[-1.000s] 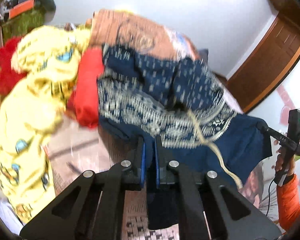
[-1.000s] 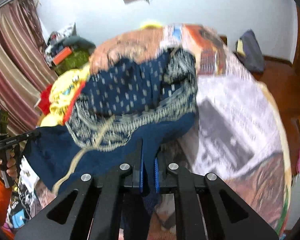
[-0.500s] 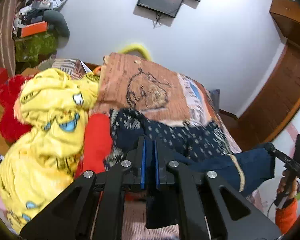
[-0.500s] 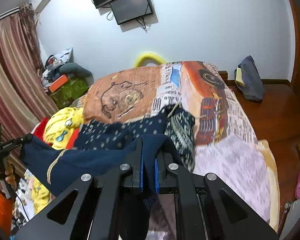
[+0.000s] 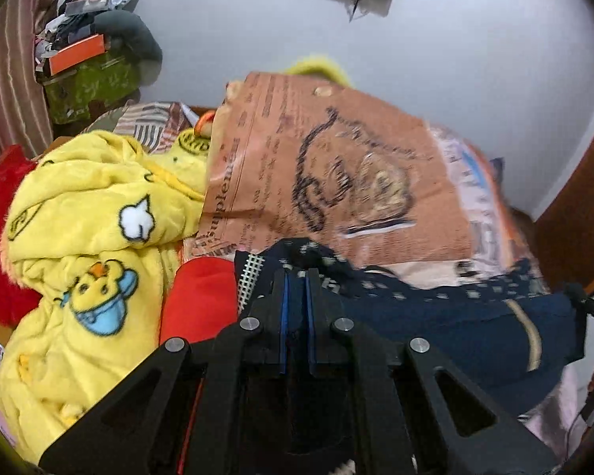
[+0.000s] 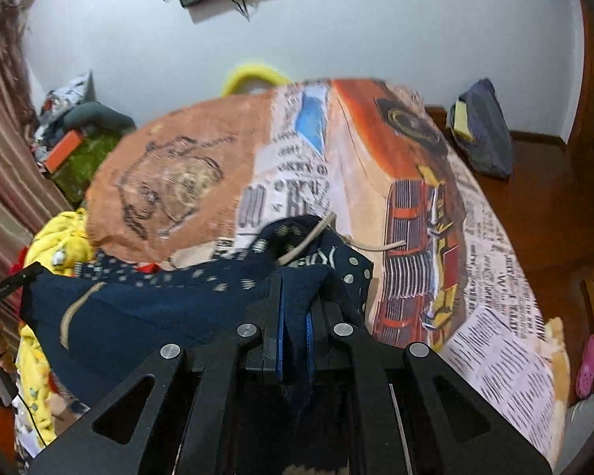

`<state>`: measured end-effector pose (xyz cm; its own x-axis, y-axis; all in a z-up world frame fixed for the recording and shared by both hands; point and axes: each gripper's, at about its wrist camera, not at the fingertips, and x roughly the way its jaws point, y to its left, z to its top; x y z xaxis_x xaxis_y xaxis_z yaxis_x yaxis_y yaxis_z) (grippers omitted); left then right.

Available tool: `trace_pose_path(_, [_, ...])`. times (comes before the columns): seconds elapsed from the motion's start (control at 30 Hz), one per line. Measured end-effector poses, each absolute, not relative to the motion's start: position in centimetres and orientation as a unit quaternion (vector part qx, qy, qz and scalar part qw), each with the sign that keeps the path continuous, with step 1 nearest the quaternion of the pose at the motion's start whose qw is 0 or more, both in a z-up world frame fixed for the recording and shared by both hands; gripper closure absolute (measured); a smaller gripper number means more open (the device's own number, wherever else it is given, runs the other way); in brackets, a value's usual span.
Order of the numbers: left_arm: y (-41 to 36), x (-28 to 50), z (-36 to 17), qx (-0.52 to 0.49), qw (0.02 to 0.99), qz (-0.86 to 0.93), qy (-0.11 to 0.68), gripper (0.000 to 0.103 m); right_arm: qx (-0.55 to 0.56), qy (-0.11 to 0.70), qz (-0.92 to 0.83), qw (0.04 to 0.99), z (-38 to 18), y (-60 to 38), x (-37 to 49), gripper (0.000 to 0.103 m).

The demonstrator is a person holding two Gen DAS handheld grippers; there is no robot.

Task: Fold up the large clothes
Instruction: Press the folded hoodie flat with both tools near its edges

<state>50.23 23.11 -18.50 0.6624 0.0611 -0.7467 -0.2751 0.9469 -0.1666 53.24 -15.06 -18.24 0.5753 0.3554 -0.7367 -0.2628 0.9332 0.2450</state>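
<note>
While both grippers pinch cloth, the whole move hangs on how the garment spans between them.

Left fingers: the left gripper (image 5: 296, 308) is clenched on a fold of the navy patterned garment (image 5: 467, 324), blue pads (image 5: 284, 316) pressed to the cloth.

Right fingers: the right gripper (image 6: 295, 316) is likewise clamped on a navy fold that bunches up over its tips.

Garment's place: it hangs stretched between the two pairs of fingers, raised off the bed (image 6: 415, 182); the dotted part trails ahead of the fingers onto the printed bedspread.

Long axis: it runs sideways from one gripper to the other, a pale drawstring (image 6: 316, 237) lying just beyond the right fingers.

Nearer hand: neither; each holds its own end, so I judge the next move must carry both ends forward together to lay the held edge over the trailing part.

Beyond the left fingers: a red cloth (image 5: 202, 297) just beside them, then a yellow fleece blanket (image 5: 87, 237) further out.

Change from a second ago: then the garment lay spread wide on the bed ahead of the fingers, its patterned band plainly showing; now most of it is lifted and gathered close, and far more bare bedspread shows beyond.
</note>
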Motion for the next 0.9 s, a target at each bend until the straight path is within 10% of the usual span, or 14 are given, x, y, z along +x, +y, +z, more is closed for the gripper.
trace_pose_path(0.37, [21.9,52.8,-26.0,-0.065,0.873,0.091,0.475,0.092,0.05,0.45,0.195,0.87,-22.5,-15.6,54.3,0.092])
trace_pose_path(0.57, [22.0,50.8,-24.0,-0.066,0.862,0.068,0.498,0.066,0.035,0.47,0.191,0.861,-20.8,-16.3,52.2,0.059])
trace_pose_path(0.9, [21.2,44.6,-19.2,-0.094,0.874,0.011,0.476,0.062,-0.024,0.431,0.229,0.873,-17.7,-14.8,45.4,0.056])
